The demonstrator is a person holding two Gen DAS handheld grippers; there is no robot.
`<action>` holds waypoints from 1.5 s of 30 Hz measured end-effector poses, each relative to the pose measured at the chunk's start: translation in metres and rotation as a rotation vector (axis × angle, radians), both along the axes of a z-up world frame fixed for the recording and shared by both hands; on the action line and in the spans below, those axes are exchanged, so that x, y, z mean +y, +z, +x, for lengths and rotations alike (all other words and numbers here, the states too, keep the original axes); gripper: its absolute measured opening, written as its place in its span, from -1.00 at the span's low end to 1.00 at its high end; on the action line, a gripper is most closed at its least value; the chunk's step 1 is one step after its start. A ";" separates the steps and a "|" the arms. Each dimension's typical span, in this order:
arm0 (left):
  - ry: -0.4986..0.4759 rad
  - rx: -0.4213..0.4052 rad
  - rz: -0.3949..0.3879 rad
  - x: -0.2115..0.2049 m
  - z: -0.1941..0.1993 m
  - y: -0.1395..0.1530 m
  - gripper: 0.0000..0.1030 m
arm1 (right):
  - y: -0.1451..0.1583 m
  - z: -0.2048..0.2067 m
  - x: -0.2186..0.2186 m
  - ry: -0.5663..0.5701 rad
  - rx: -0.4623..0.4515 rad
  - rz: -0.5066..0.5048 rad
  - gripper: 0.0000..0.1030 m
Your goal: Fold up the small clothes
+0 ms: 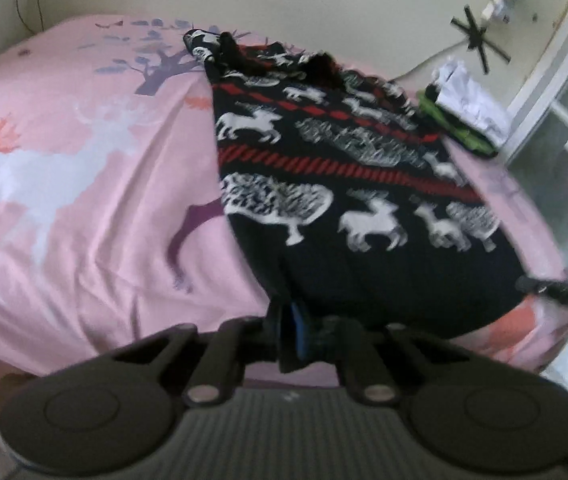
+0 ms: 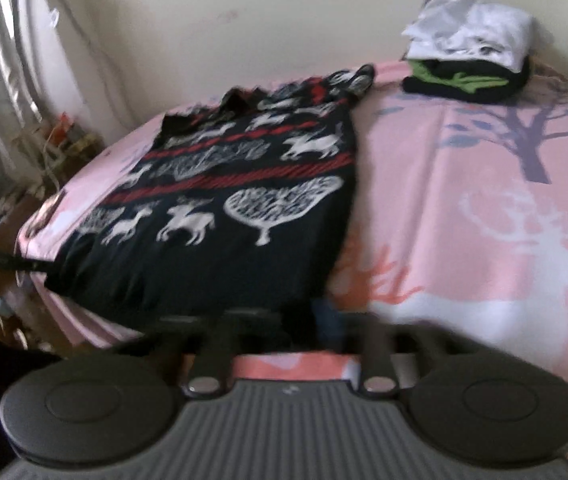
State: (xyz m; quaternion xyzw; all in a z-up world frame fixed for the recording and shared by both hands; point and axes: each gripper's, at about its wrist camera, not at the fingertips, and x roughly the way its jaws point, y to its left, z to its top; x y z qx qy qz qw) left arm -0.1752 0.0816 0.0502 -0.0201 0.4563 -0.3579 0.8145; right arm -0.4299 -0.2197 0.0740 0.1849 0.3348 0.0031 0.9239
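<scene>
Left wrist view shows me the pink bedspread (image 1: 83,200) with its deer-and-tree print filling most of the scene, and laid on it the dark reindeer-patterned garment (image 1: 344,184), spread roughly flat with its hem toward me and its neck end toward the wall. In the right wrist view a stack of folded clothes (image 2: 468,60), white on top of black and green, sits well apart from it near the far corner of the bed. My left gripper (image 1: 296,336) is closed onto the near hem of the garment, with dark cloth bunched between its fingers. My right gripper (image 2: 296,324) sits at the hem's other corner, but blur hides the fingertips, so I cannot tell whether it is pinching cloth or standing apart. I judge the garment soft, light and limp, likely to sag and crease wherever it is unsupported, and to drag a little on the bedspread. The two hem corners look like the best holds, lifted together so the edge stays straight.
</scene>
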 end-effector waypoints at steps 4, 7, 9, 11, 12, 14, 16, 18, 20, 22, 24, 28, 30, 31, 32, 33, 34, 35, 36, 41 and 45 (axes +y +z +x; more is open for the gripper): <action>0.052 -0.026 -0.141 0.020 0.021 0.039 -0.89 | 0.038 0.011 -0.013 -0.028 -0.133 0.019 -0.91; 0.115 -0.030 -0.234 0.026 0.056 0.061 -0.89 | 0.064 0.047 -0.035 -0.058 -0.217 0.003 -0.91; 0.155 -0.045 -0.275 0.021 0.088 0.072 -0.89 | 0.075 0.087 -0.052 -0.072 -0.247 -0.024 -0.91; 0.221 -0.037 -0.300 0.008 0.128 0.075 -0.89 | 0.080 0.139 -0.074 -0.096 -0.259 -0.020 -0.91; 0.254 -0.042 -0.291 -0.001 0.145 0.075 -0.82 | 0.078 0.164 -0.081 -0.117 -0.250 -0.031 -0.91; 0.339 -0.076 -0.153 -0.027 0.177 0.067 -0.57 | 0.068 0.216 -0.092 -0.169 -0.184 -0.059 -0.25; 0.382 -0.053 -0.066 -0.038 0.195 0.058 -0.29 | 0.060 0.241 -0.099 -0.192 -0.124 -0.082 0.12; 0.334 -0.029 -0.083 -0.041 0.204 0.055 -0.24 | 0.063 0.248 -0.105 -0.173 -0.140 -0.096 0.10; 0.333 -0.064 -0.052 -0.046 0.207 0.059 -0.19 | 0.067 0.249 -0.110 -0.160 -0.155 -0.068 0.12; 0.299 -0.102 -0.045 -0.055 0.208 0.061 -0.09 | 0.064 0.252 -0.110 -0.128 -0.165 -0.027 0.11; 0.249 -0.106 -0.011 -0.071 0.213 0.054 -0.09 | 0.049 0.262 -0.104 -0.088 -0.114 0.002 0.11; 0.144 -0.033 0.158 -0.102 0.229 0.017 -0.32 | 0.005 0.290 -0.096 0.013 0.136 -0.078 -0.05; 0.136 -0.027 0.134 -0.099 0.242 0.026 -0.33 | 0.025 0.294 -0.105 0.016 0.120 -0.092 -0.04; 0.149 -0.062 0.115 -0.099 0.250 0.037 -0.25 | 0.043 0.297 -0.113 0.005 0.065 -0.071 -0.02; 0.167 -0.116 0.104 -0.103 0.261 0.053 -0.20 | 0.058 0.304 -0.120 0.000 0.013 -0.060 0.06; 0.173 -0.159 0.097 -0.112 0.272 0.066 -0.11 | 0.070 0.315 -0.123 -0.003 -0.020 -0.062 0.09; 0.161 -0.191 0.087 -0.125 0.282 0.076 -0.06 | 0.081 0.334 -0.127 -0.002 -0.044 -0.069 0.11; 0.122 -0.222 0.077 -0.144 0.296 0.084 -0.03 | 0.085 0.351 -0.128 0.007 -0.053 -0.068 0.15; 0.090 -0.243 0.080 -0.163 0.309 0.086 0.05 | 0.085 0.378 -0.130 0.030 -0.045 -0.048 0.19; 0.051 -0.209 0.147 -0.253 0.379 0.045 0.12 | 0.038 0.485 -0.129 0.032 0.104 -0.020 0.22; 0.033 -0.120 0.200 -0.294 0.403 -0.004 0.03 | 0.006 0.516 -0.126 0.045 0.172 0.024 0.21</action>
